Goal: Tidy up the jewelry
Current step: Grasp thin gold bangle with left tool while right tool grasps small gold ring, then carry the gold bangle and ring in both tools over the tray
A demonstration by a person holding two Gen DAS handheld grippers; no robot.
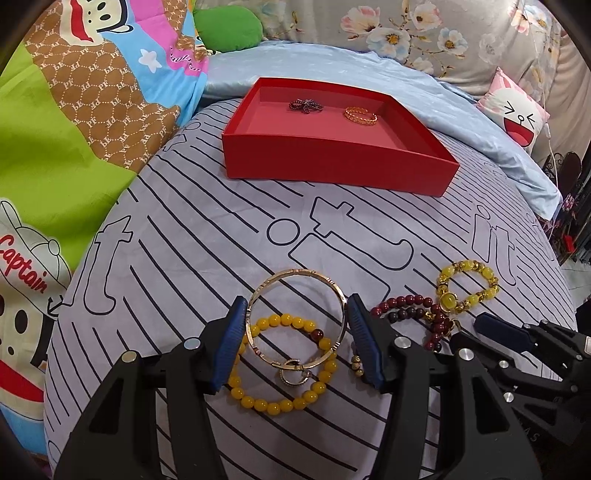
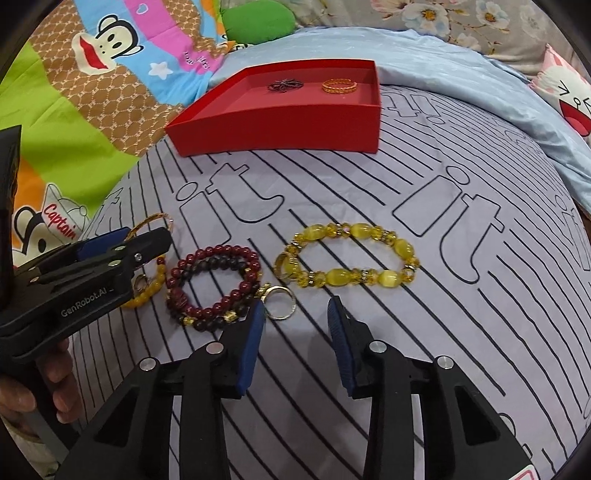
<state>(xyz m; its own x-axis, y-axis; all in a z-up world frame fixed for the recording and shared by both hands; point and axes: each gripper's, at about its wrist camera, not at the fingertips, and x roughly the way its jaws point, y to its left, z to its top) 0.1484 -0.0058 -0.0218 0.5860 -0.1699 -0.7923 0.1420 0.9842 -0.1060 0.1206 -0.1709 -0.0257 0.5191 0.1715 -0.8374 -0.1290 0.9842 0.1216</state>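
A red box (image 1: 332, 166) (image 2: 280, 125) stands at the far side of the striped sheet, holding a dark braided piece (image 1: 306, 106) and an orange-gold bangle (image 1: 361, 114). My left gripper (image 1: 295, 317) is open, its pads on either side of a gold bangle (image 1: 295, 282) that lies over a yellow bead bracelet (image 1: 280, 402) and a small ring (image 1: 293, 374). My right gripper (image 2: 295, 314) is open and empty, just short of a gold ring (image 2: 280, 301). A dark red bead bracelet (image 2: 214, 284) and a yellow cat-eye bracelet (image 2: 354, 254) lie close by.
A cartoon quilt (image 1: 74, 129) lies bunched at the left. A light blue blanket (image 1: 424, 88) and a pink face cushion (image 1: 513, 110) lie behind and right of the box. A green cushion (image 1: 225, 26) sits at the back.
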